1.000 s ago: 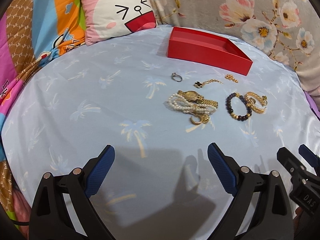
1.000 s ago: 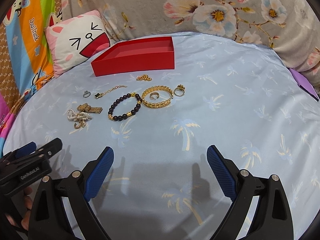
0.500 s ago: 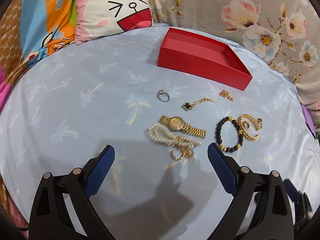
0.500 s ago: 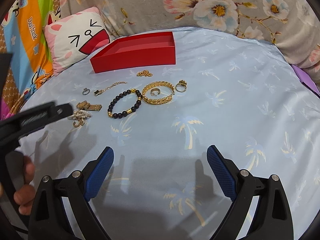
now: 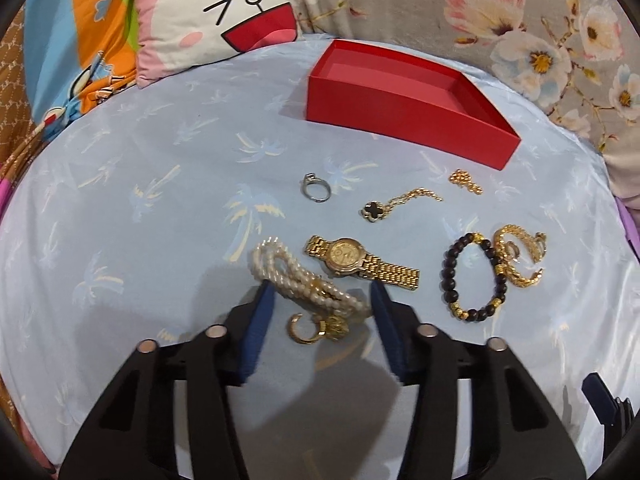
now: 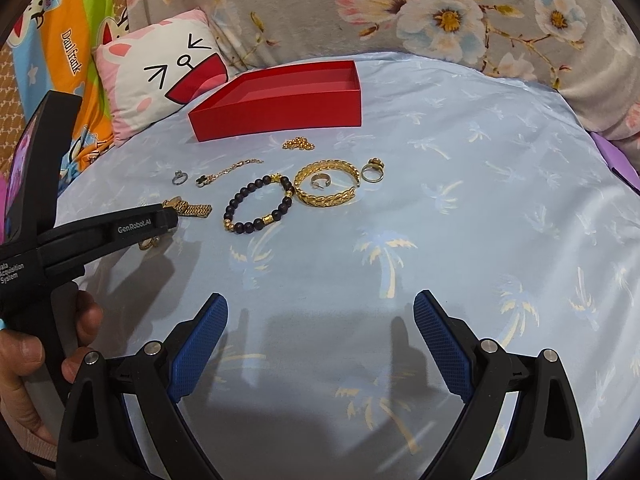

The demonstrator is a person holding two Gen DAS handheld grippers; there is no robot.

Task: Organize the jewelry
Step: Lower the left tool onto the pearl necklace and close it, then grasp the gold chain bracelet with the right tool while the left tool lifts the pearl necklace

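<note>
My left gripper (image 5: 322, 298) is low over the bed, its jaws partly closed on either side of a white pearl bracelet (image 5: 298, 278) with a gold hoop (image 5: 316, 328); they do not grip it. A gold watch (image 5: 360, 262), a silver ring (image 5: 316, 190), a clover necklace (image 5: 394, 204), a dark bead bracelet (image 5: 474, 276) and a gold bangle (image 5: 520, 258) lie nearby. The empty red box (image 5: 408, 100) stands behind them. My right gripper (image 6: 320, 340) is open and empty, well short of the bead bracelet (image 6: 258, 204) and bangle (image 6: 326, 184).
A cartoon cat pillow (image 5: 216, 12) lies at the back left and floral cushions (image 5: 540, 40) at the back right. The blue palm-print sheet (image 6: 460, 220) covers the bed. The left gripper's body (image 6: 100, 232) and the hand holding it fill the right wrist view's left side.
My left gripper moved forward and down to the pearl bracelet and its jaws narrowed around it. My right gripper stayed open and barely moved.
</note>
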